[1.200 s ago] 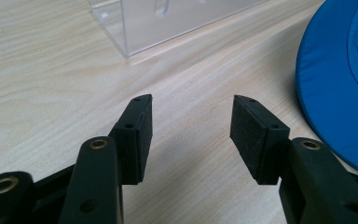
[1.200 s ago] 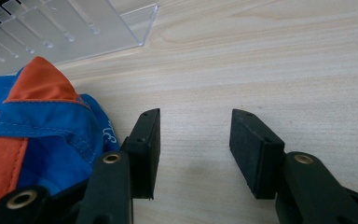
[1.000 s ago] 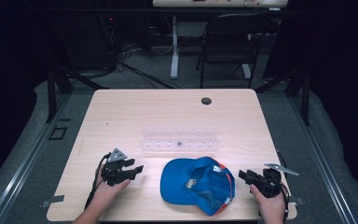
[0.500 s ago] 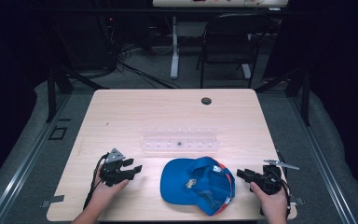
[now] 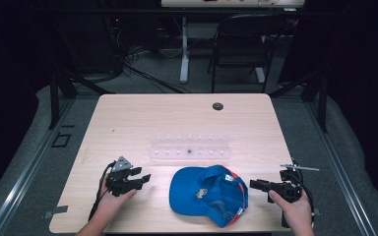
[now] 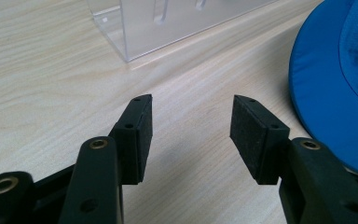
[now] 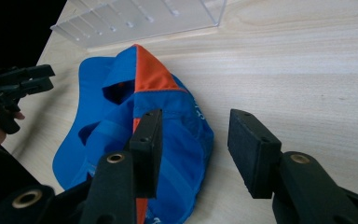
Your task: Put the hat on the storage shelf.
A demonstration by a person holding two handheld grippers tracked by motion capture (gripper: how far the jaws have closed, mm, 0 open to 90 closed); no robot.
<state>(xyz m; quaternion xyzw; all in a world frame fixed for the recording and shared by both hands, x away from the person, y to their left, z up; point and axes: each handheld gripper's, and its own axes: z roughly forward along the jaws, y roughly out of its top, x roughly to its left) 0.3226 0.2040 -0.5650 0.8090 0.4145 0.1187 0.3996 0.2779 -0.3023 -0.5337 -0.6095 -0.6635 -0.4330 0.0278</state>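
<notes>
Cap (image 5: 209, 194) lies between both grippers; right gripper (image 5: 256, 185) beside it, jaws wide, empty.

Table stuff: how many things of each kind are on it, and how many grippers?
Cap: 1, blue with orange
Clear rack: 1
Grippers: 2, left gripper and right gripper, both open and holding nothing
Total: 4

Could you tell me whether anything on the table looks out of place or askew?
The blue cap lies crumpled, its crown folded over with the orange panel poking up. The clear rack sits straight. Nothing looks spilled or damaged.
</notes>
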